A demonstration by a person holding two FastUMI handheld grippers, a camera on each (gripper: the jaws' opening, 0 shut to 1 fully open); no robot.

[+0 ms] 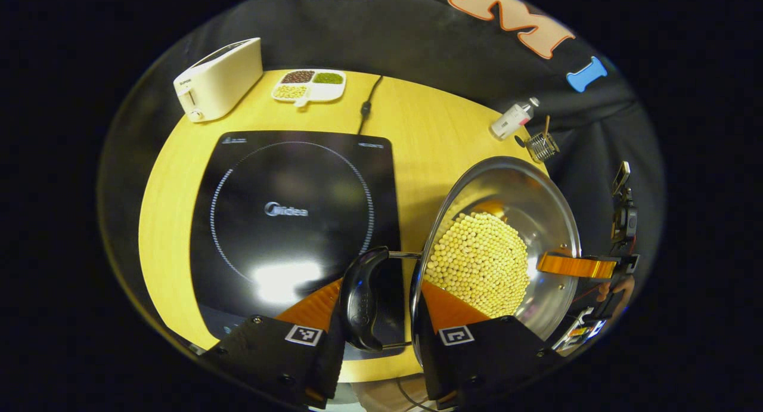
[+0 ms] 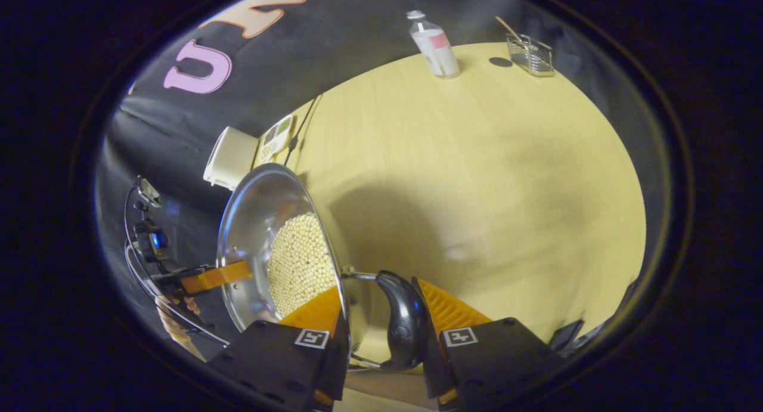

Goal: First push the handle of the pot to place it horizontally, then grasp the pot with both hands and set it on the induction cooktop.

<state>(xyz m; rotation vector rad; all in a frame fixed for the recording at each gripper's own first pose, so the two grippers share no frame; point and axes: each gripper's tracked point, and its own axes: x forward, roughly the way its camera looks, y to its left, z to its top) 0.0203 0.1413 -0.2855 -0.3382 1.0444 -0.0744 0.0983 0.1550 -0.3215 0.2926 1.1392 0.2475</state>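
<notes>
On the yellow surface (image 1: 417, 132), largest first:
Cooktop: the induction cooktop (image 1: 292, 221) lies flat at centre left of the left gripper view, top bare, so you have room to land.
Pot: the pot (image 1: 501, 245), holding pale beans, sits just right of it at lower centre, seemingly lifted and tilted between your claws.
Left claw (image 1: 381, 325): you hold one black side handle (image 1: 363, 299) between both fingers.
Right claw (image 2: 381, 334): closed on the opposite handle (image 2: 405, 322), sharing the load so the beans stay put.
</notes>
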